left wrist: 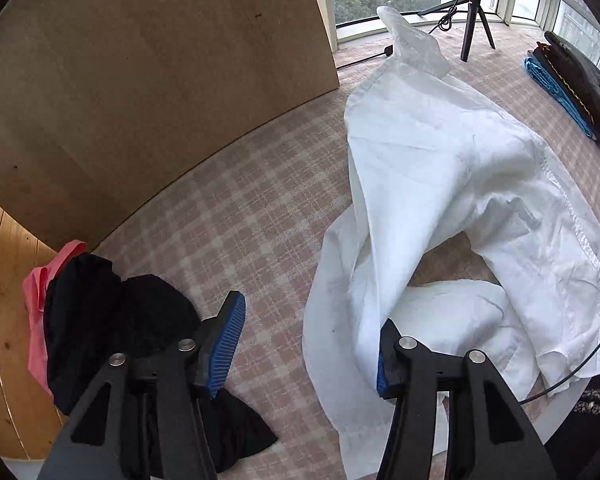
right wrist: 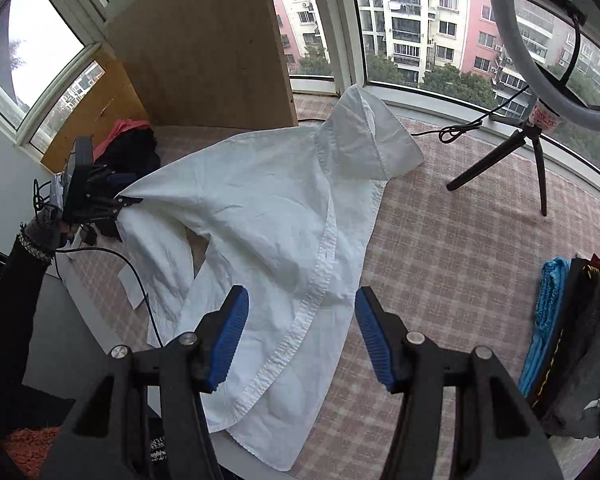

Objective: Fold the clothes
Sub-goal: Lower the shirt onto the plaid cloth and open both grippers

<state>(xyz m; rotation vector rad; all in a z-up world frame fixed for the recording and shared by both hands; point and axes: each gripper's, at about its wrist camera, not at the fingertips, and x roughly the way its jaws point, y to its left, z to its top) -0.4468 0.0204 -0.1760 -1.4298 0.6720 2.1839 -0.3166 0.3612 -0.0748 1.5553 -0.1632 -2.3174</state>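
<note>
Shirt [right wrist: 260,216] spread on plaid cloth [right wrist: 452,248]; left gripper [left wrist: 308,344] wide, fabric touching its 3 o'clock finger; right gripper [right wrist: 300,336] wide, over hem.

A ring light [right wrist: 556,40] on a black tripod [right wrist: 534,160] stands at two o'clock on the pink checked cloth [right wrist: 460,248], its cable [right wrist: 460,130] trailing toward the window [right wrist: 420,20]. A tall brown board [right wrist: 204,48] stands at eleven o'clock, beside a wooden cabinet [right wrist: 100,108].
</note>
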